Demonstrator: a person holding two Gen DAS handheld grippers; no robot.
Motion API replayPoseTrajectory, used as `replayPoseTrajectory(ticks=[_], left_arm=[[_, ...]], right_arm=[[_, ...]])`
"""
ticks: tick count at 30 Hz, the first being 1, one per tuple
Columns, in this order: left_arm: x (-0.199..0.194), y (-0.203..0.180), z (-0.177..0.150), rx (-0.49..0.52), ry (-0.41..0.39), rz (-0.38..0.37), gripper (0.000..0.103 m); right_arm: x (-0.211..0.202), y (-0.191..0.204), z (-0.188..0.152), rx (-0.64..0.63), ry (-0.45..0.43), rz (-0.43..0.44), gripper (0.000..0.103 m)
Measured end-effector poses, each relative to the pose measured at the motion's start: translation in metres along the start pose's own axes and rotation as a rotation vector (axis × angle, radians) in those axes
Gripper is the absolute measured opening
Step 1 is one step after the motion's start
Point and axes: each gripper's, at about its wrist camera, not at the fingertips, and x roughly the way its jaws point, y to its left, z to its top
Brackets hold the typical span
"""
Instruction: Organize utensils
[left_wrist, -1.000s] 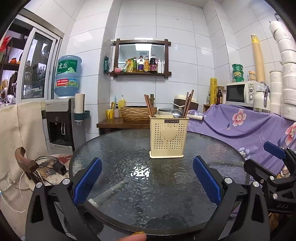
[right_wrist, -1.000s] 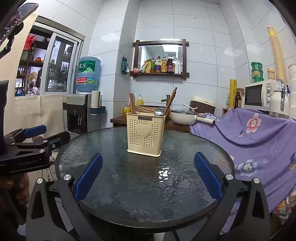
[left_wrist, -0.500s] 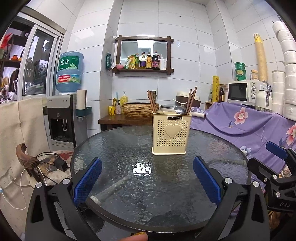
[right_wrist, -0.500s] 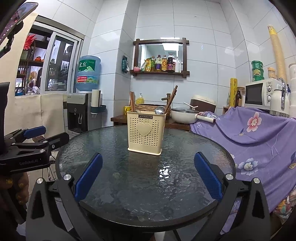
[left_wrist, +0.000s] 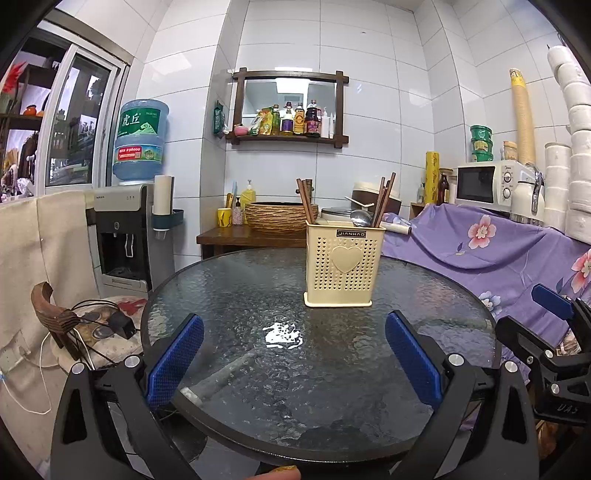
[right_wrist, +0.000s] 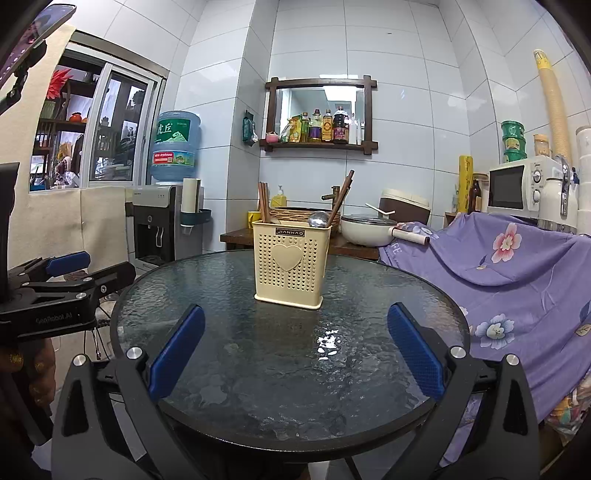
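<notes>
Both hand-held grippers, left gripper (left_wrist: 293, 363) and right gripper (right_wrist: 295, 360), are spread wide and empty, facing the light, tippable utensil holder (left_wrist: 343, 271) at 12 o'clock on the slick glass table (left_wrist: 369, 387); grip the stiff chopsticks (left_wrist: 384, 199) or spoon (left_wrist: 360, 218) by their protruding tops; approach unobstructed.

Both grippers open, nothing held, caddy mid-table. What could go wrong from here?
1. The caddy looks light and stands free on slick glass; tugging a utensil may drag or tip it.
2. Chopsticks lean across the spoon; grabbing one could snag the other.
3. The left gripper and right gripper face one small target and may collide.
</notes>
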Motion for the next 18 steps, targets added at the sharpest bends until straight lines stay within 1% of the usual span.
replayPoseTrajectory(ticks=[5, 18], left_arm=[[0.0007, -0.0004, 0.0004, -0.009, 0.004, -0.011, 0.097], [-0.0005, -0.0039, -0.0001, 0.006, -0.001, -0.003, 0.097]], right_arm=[[0.0004, -0.0007, 0.0001, -0.002, 0.0, -0.005, 0.097], [0.0017, 0.0014, -0.0005, -0.004, 0.003, -0.006, 0.097]])
